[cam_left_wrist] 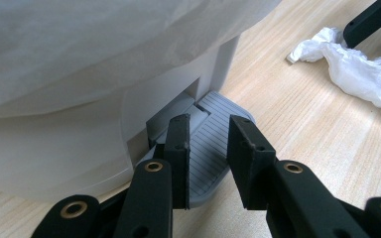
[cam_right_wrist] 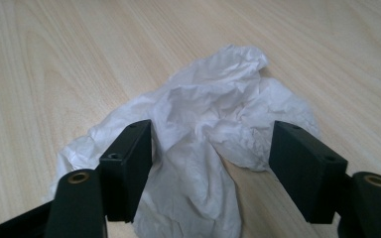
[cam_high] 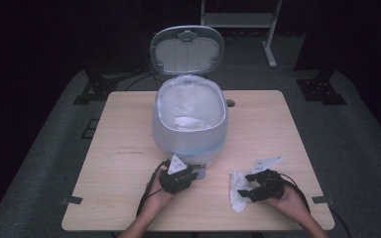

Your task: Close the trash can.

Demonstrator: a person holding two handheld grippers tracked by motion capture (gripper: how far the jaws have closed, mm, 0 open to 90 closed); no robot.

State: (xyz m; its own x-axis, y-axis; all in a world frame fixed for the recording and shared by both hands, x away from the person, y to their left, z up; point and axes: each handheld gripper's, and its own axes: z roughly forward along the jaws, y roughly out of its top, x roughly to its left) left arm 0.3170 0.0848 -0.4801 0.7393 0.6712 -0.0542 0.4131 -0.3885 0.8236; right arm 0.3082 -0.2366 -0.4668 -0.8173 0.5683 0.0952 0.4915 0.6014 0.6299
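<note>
While our left gripper (cam_left_wrist: 208, 148), jaws nearly together, presses the bin's pedal (cam_left_wrist: 213, 148), the right gripper (cam_right_wrist: 211, 153), spread round the tissue (cam_right_wrist: 203, 129) at 5 o'clock, may slip off w/ only a shred.

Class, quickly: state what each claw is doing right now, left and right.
Left claw: shut, pressing down the grey ribbed pedal of the white bin.
Right claw: open, straddling the crumpled white tissue, not gripping.

Bin (cam_high: 189, 130) mid-table; open tabletop (cam_high: 124, 124) either side.
</note>
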